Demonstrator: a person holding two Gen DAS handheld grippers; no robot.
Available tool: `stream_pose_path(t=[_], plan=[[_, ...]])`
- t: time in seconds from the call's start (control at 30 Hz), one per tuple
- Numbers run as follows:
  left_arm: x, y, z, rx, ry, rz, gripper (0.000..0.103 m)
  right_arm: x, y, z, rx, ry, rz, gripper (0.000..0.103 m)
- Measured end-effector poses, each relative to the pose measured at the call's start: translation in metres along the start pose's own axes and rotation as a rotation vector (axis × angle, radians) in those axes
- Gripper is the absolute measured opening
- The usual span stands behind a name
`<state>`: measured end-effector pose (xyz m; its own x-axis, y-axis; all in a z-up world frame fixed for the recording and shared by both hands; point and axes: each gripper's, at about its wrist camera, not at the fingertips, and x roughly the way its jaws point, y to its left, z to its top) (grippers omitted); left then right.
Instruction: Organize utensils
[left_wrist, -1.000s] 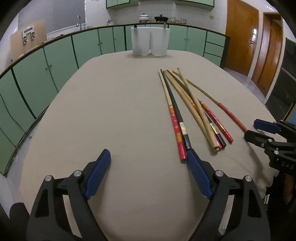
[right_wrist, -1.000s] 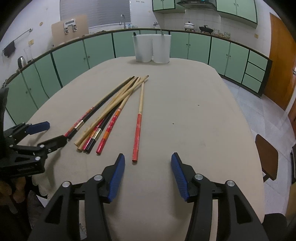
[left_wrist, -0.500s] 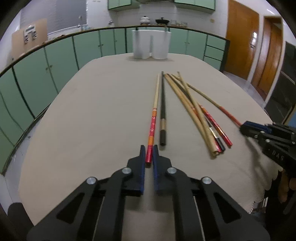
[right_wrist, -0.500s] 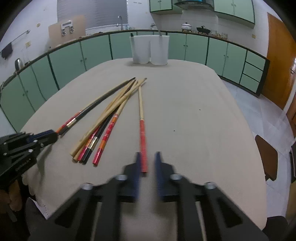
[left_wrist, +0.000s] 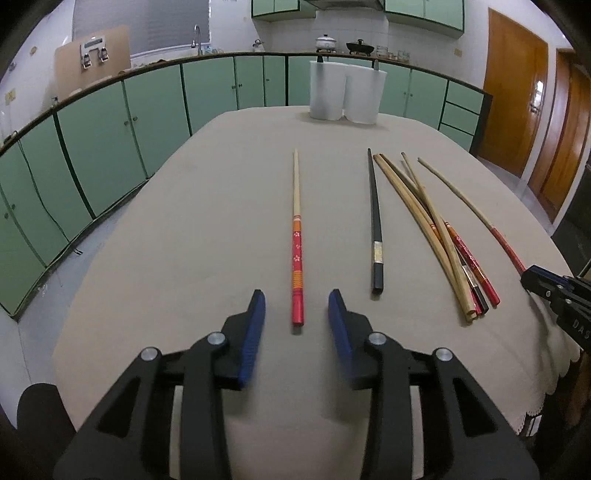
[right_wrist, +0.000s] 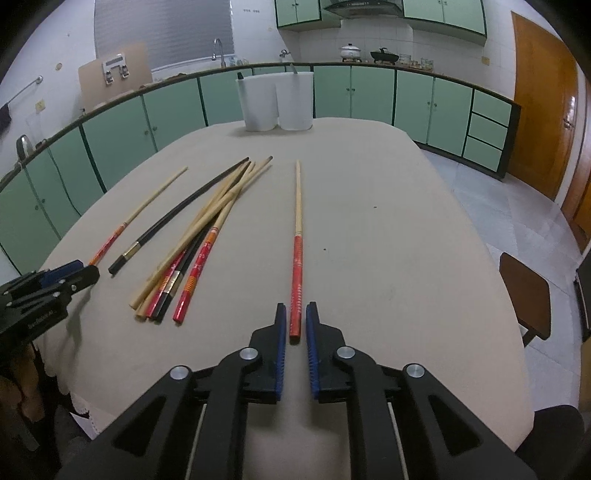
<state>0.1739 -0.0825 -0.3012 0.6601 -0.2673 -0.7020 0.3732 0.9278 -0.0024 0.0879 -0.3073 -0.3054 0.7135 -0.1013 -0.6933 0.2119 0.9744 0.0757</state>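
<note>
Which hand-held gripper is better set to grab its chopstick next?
Right, marginally. Both jaws have just been opening, a chopstick end between each. The right hand-held gripper flanks its red-handled chopstick closely, needing little closing; the left hand-held gripper stands much wider around its floral-banded chopstick.

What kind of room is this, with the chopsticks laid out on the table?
Most likely a home kitchen. Green cabinets run along the walls under a counter, a sink tap stands by the window, and a white pot sits on the stove at the back. The cloth-covered table stands in the middle.
</note>
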Motion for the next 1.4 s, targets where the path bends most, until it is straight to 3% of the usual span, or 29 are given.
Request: stream_pose_path(t=[0.03,0.07,0.33,0.67,1.07,1.4], plan=[[0.001,0.001,0.001,-0.004,0.005,-0.011,0.006,0.001,0.001,0.001,-0.006,0.003,-0.002,0.008],[0.000,0.003,0.003,-0.016,0.012,-0.024,0.005,0.001,0.001,0.003,-0.005,0.008,0.001,0.006],[-0.046,0.017,0.037,-0.078,-0.048,-0.071,0.005,-0.043,-0.005,0.035,0.030,-0.057,0.024,0.006],[-0.105,0.025,0.100,-0.075,-0.169,-0.107,0.005,-0.102,-0.002,0.116,-0.011,-0.149,0.064,0.006],[-0.114,0.026,0.172,-0.011,-0.140,-0.166,0.005,-0.099,0.001,0.192,-0.116,-0.061,0.098,0.006],[-0.114,0.021,0.214,0.021,-0.119,-0.214,0.005,-0.098,0.006,0.229,-0.171,-0.033,0.097,0.006]])
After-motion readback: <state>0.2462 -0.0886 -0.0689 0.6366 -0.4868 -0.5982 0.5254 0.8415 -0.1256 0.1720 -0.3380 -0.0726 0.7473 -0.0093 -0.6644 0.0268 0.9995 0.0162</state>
